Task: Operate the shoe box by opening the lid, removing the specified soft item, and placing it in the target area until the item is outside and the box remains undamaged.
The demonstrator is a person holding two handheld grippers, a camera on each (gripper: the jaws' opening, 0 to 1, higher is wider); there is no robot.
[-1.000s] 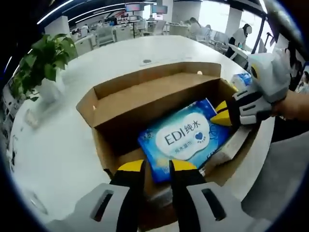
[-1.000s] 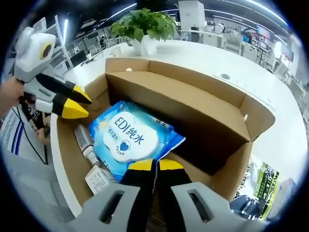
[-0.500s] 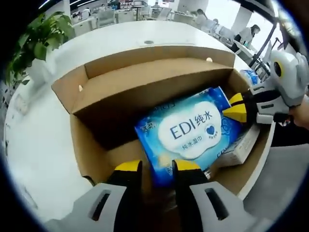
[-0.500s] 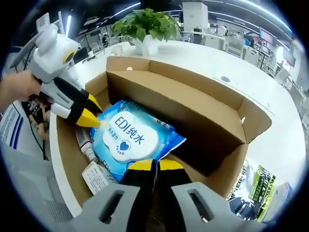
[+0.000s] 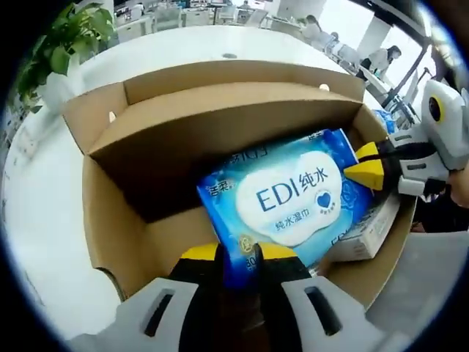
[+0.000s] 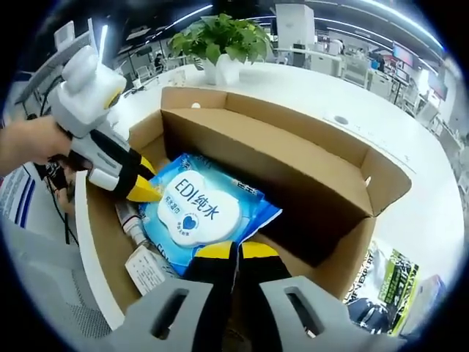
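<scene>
An open cardboard shoe box (image 5: 110,205) (image 6: 293,176) rests on a white table, its lid folded back. Inside lies a blue and white pack of wet wipes (image 5: 293,194) (image 6: 194,209), marked EDI. My left gripper (image 5: 238,253) is shut on the pack's near corner, and blue film shows between its yellow tips. In the right gripper view the left gripper (image 6: 143,191) reaches into the box from the left, onto the pack's far end. My right gripper (image 6: 236,251) is shut at the pack's opposite edge. In the left gripper view the right gripper (image 5: 364,170) meets that end.
A white tube (image 6: 128,216) and a small white carton (image 6: 143,268) (image 5: 366,231) lie in the box beside the pack. A potted plant (image 6: 220,37) (image 5: 66,44) stands on the table behind the box. A person's hand (image 6: 29,147) holds the left gripper. Office desks and people are in the background.
My left gripper has moved down into the box and its jaws have narrowed onto the pack's corner. The right gripper has stayed at the pack's other end.
</scene>
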